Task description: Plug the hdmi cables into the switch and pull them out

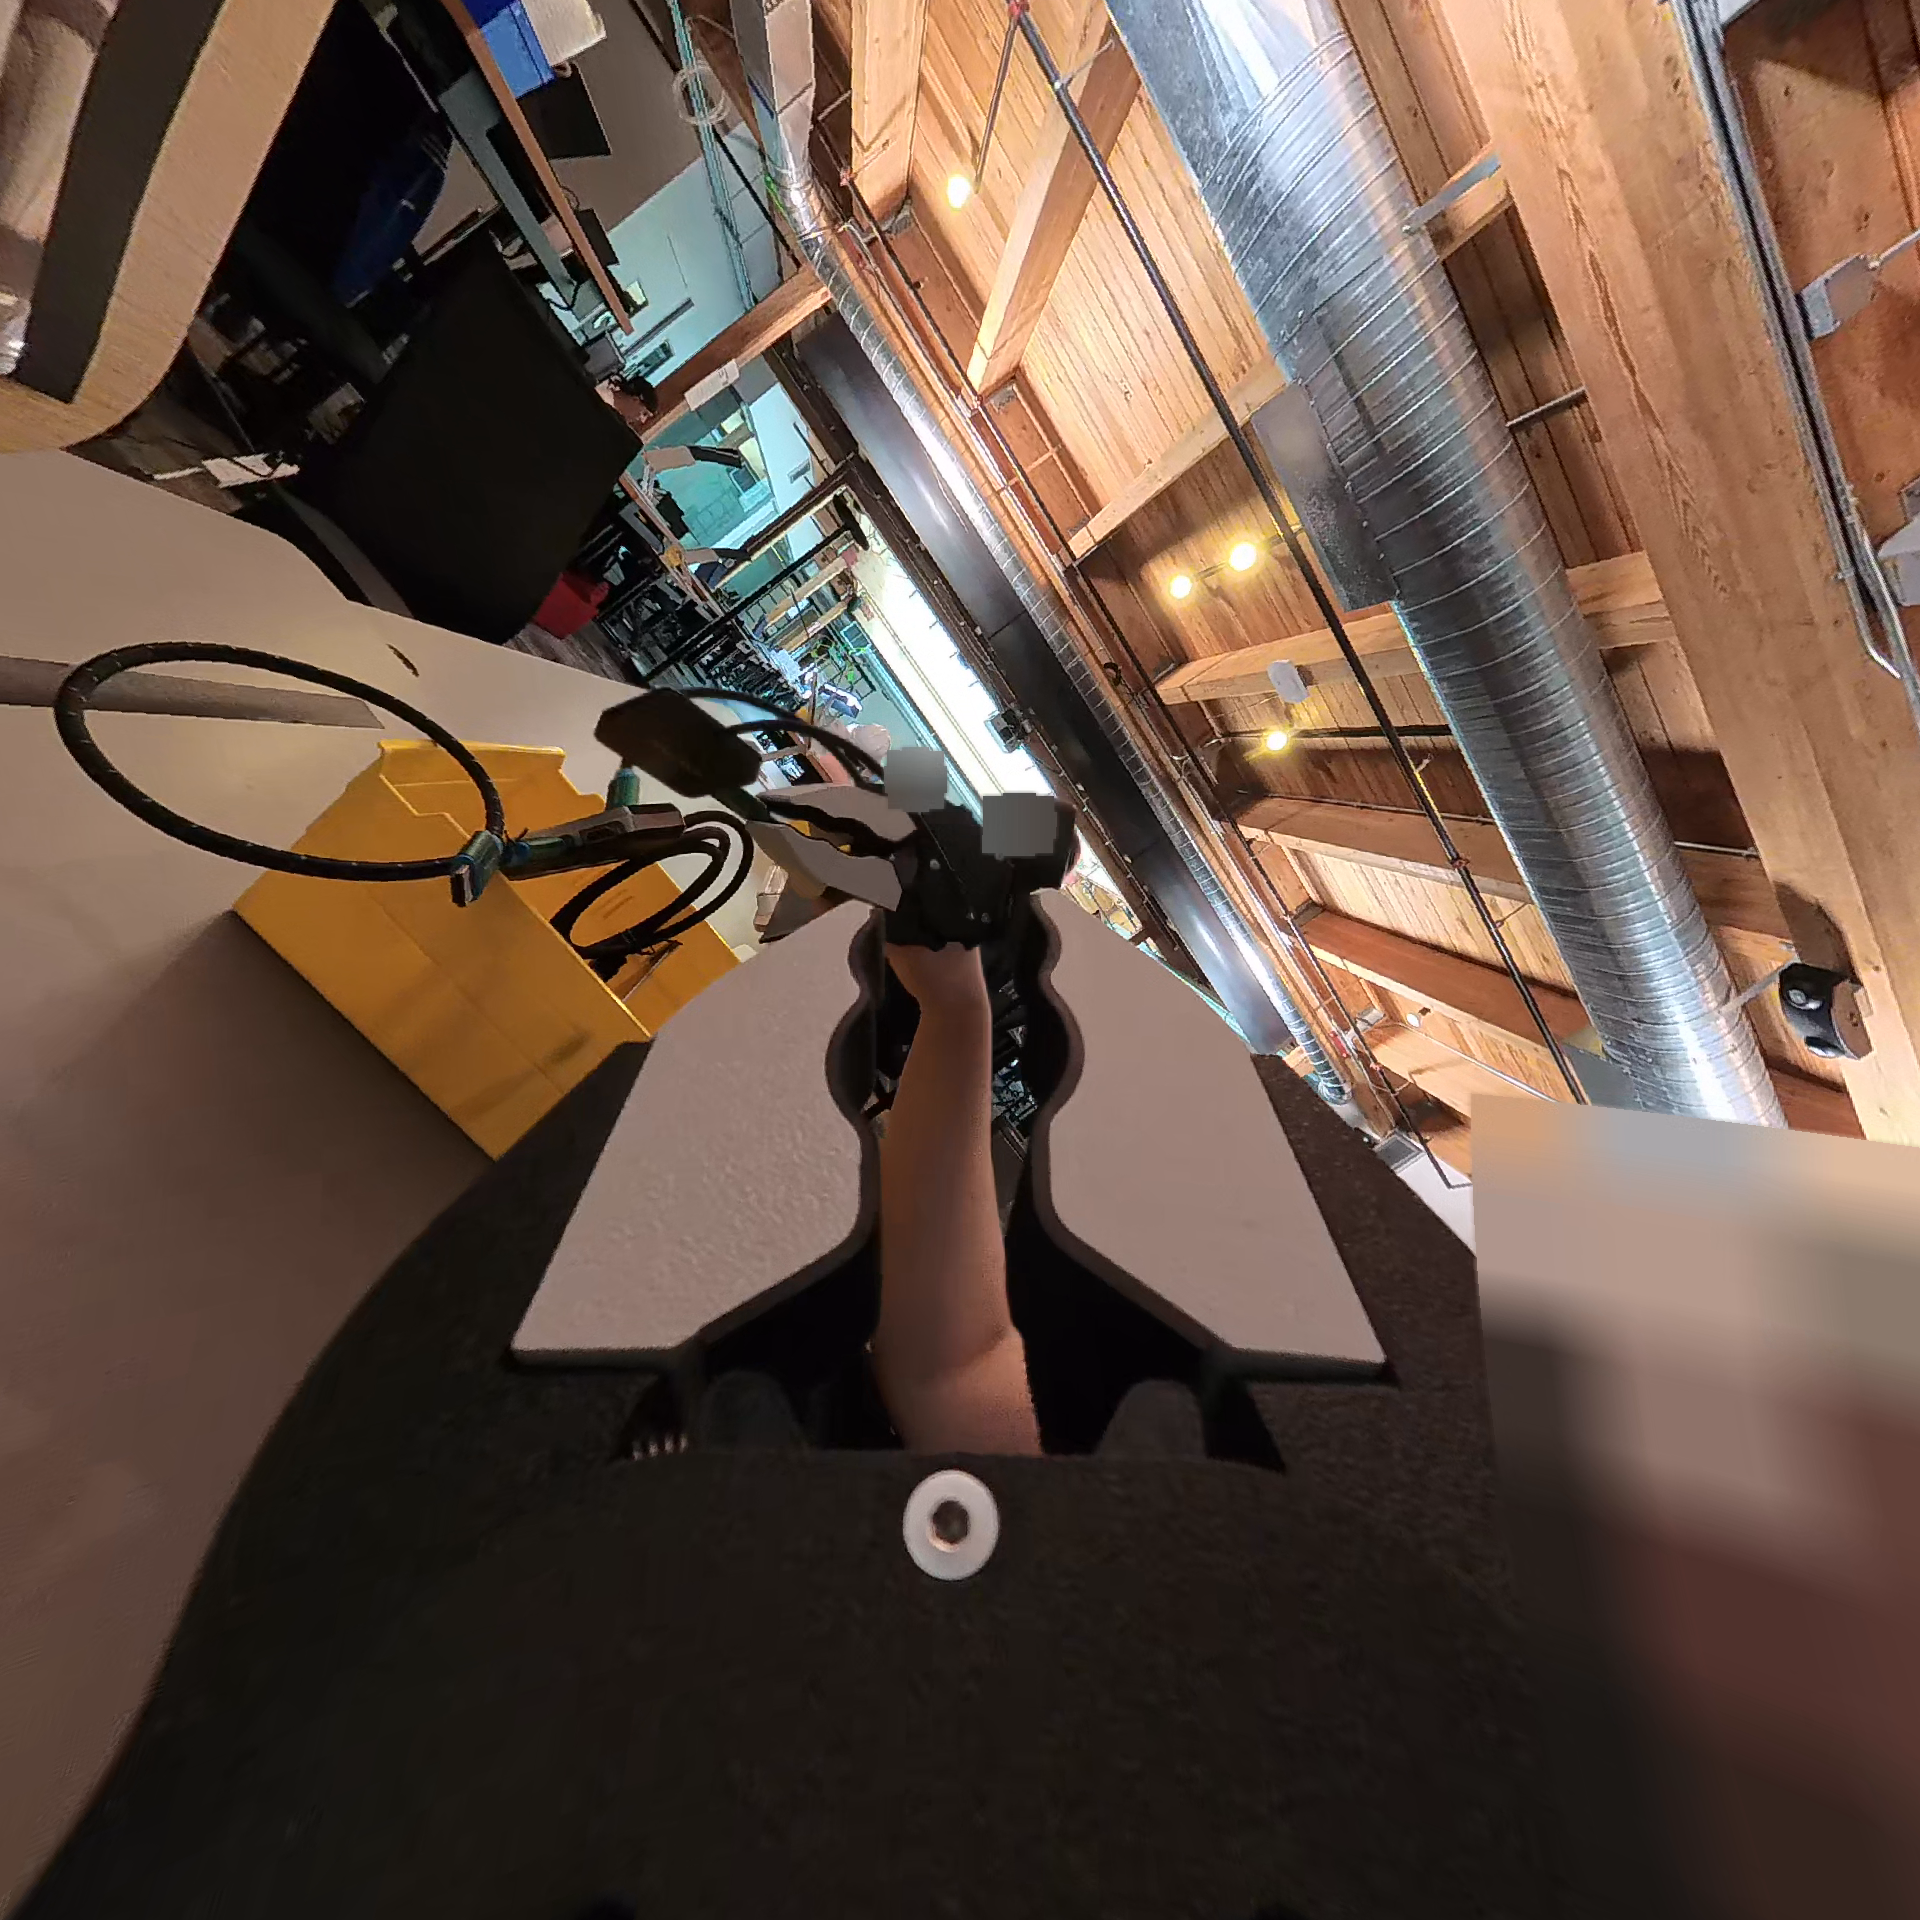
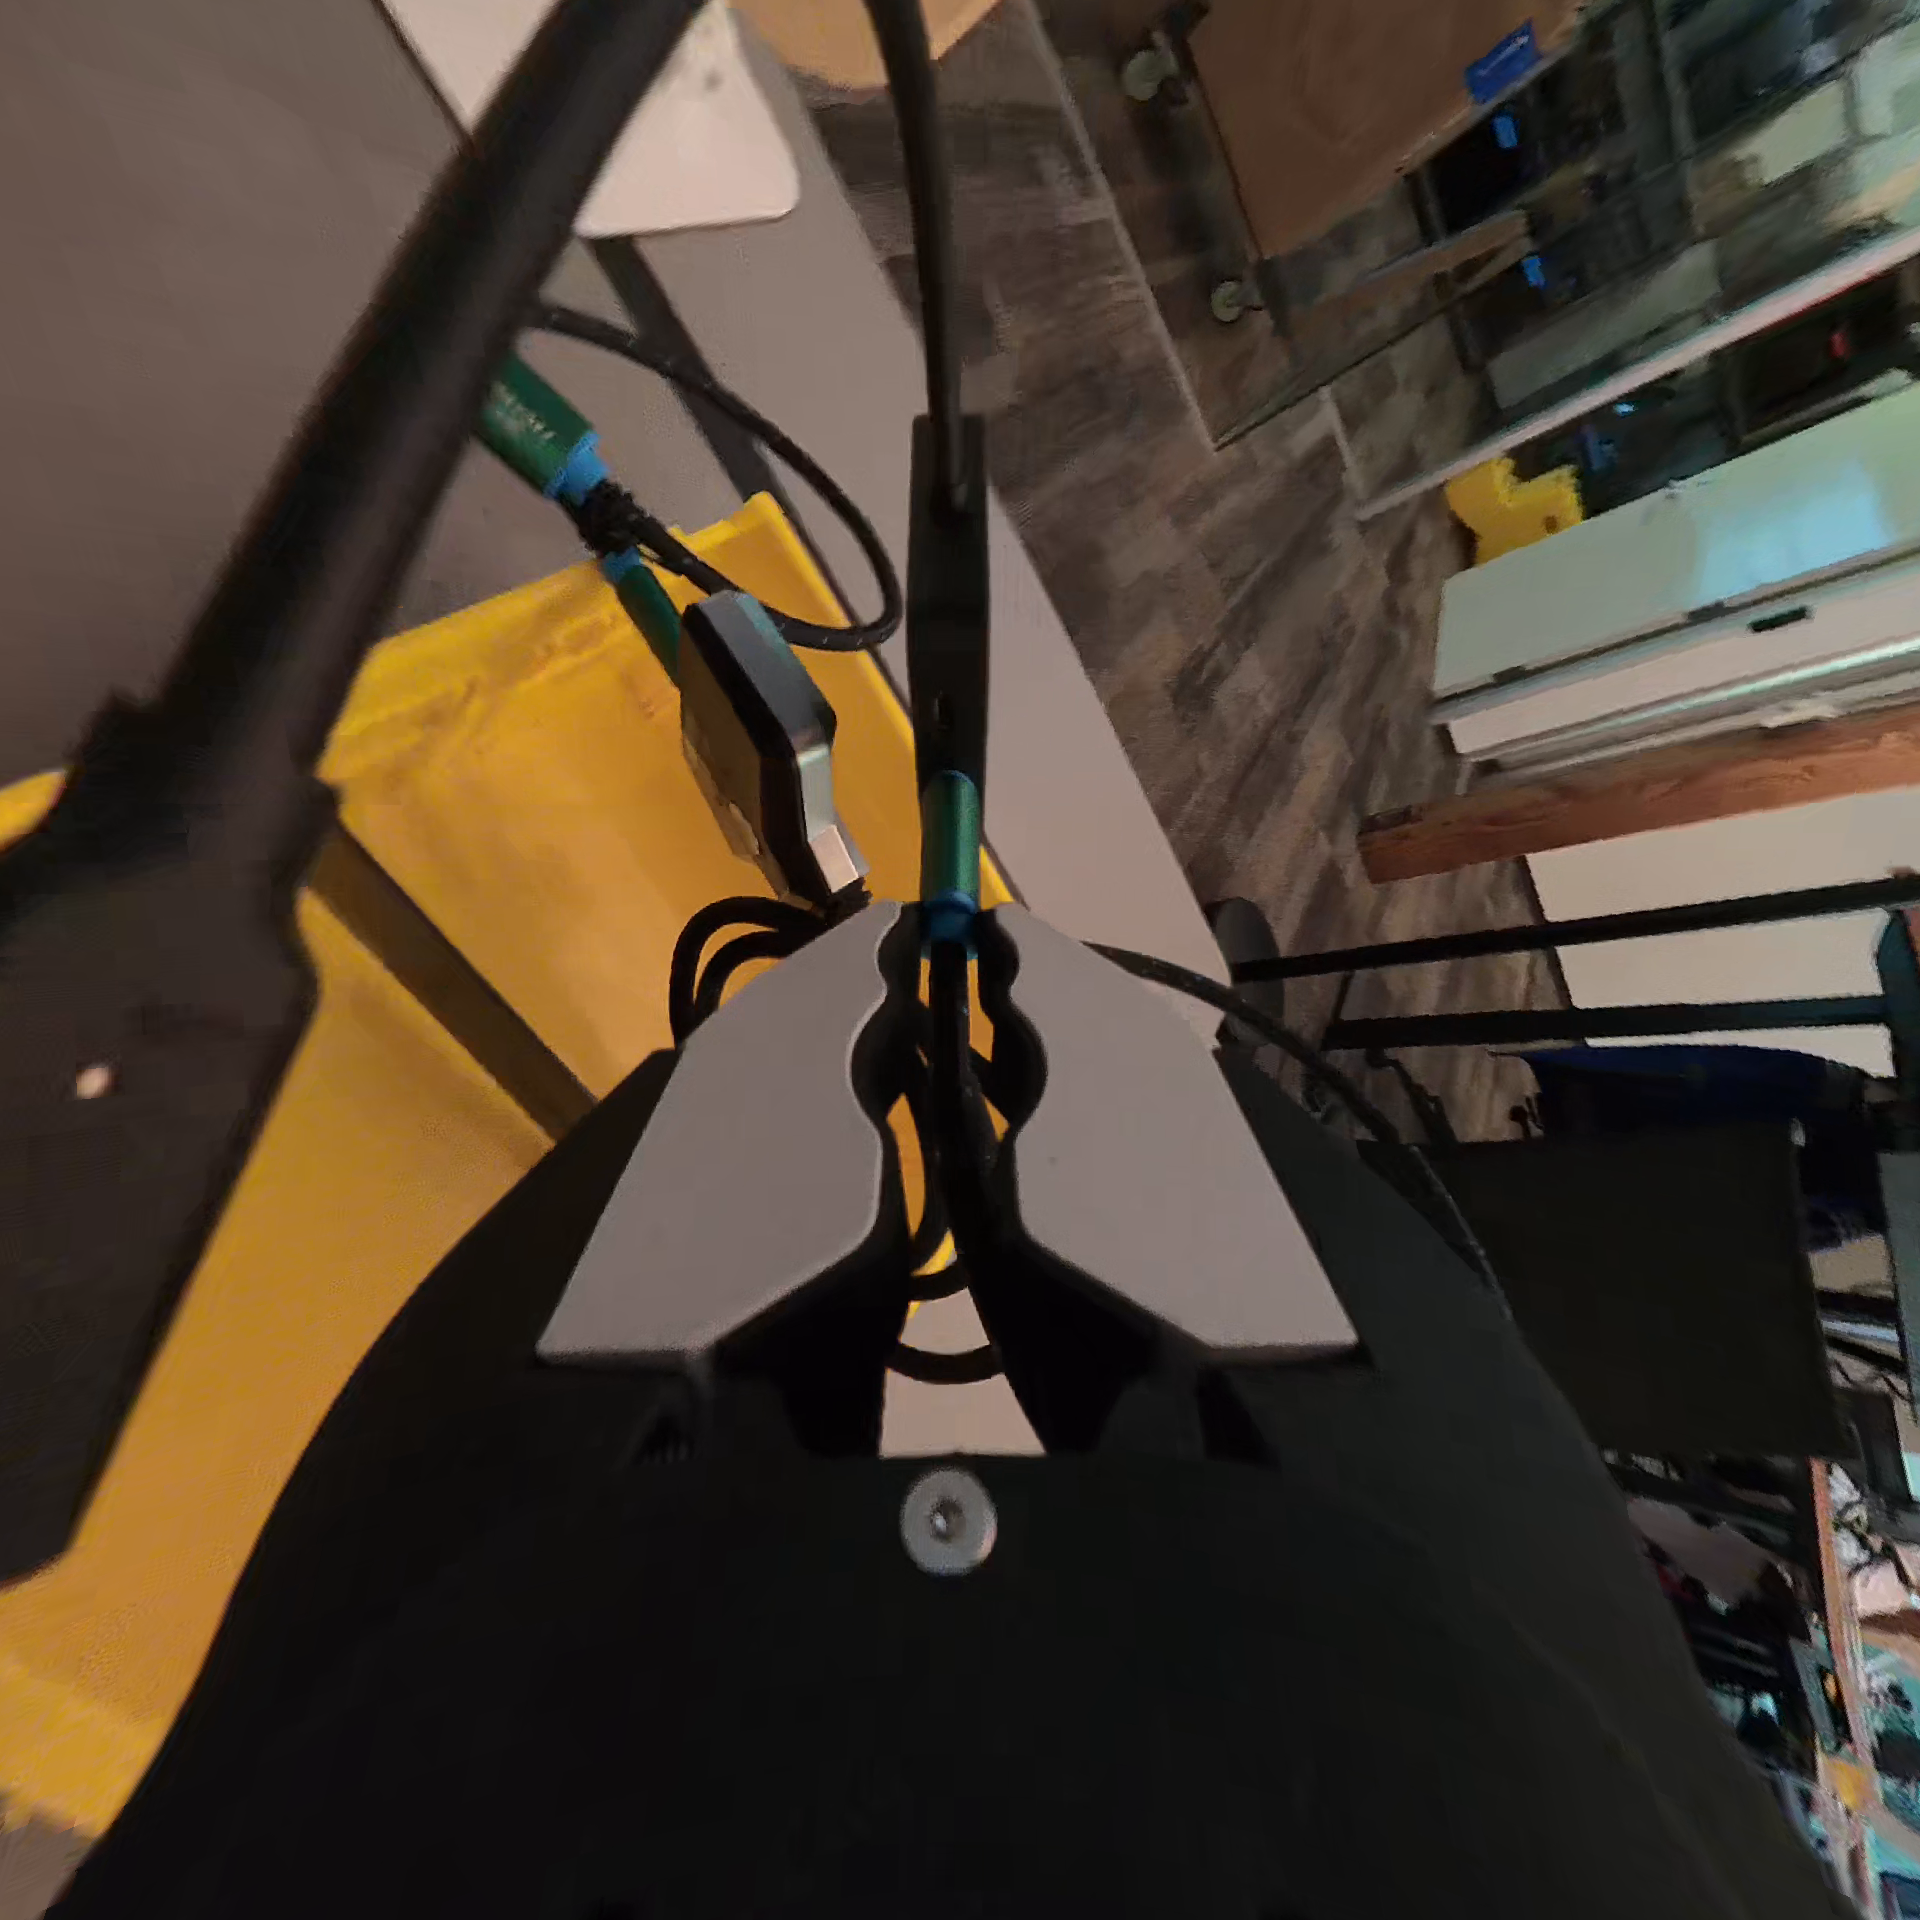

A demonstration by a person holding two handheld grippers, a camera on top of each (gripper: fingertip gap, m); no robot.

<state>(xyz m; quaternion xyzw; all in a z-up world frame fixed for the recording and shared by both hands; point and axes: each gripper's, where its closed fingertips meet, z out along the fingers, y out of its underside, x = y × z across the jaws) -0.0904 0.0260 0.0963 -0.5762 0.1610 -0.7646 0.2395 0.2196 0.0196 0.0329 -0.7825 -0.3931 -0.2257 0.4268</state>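
**Green plug pinched, switch hanging in the air**

Green-sleeved connector (image 2: pixel 948 831) stands just past the tips of the right gripper (image 2: pixel 948 920), whose fingers are pressed together on the braided cable directly behind the plug's blue collar. The plug's long axis runs straight ahead along the fingers, its nose meeting the edge-on black switch (image 2: pixel 948 582) above the yellow bin (image 2: pixel 499 790). Whether it is fully seated or only partly in, I cannot tell.

A second green plug (image 2: pixel 535 426) hangs loose to the left, and a grey adapter-like block (image 2: pixel 758 727) dangles beside it, so by my reading at least one insertion and all the pulling out remain.

In the left wrist view, the left gripper (image 1: pixel 951 940) is spread apart and holds nothing; it looks across at the right gripper, the switch (image 1: pixel 675 743) and a wide loop of black cable (image 1: pixel 260 831) over the pale table (image 1: pixel 156 1091).
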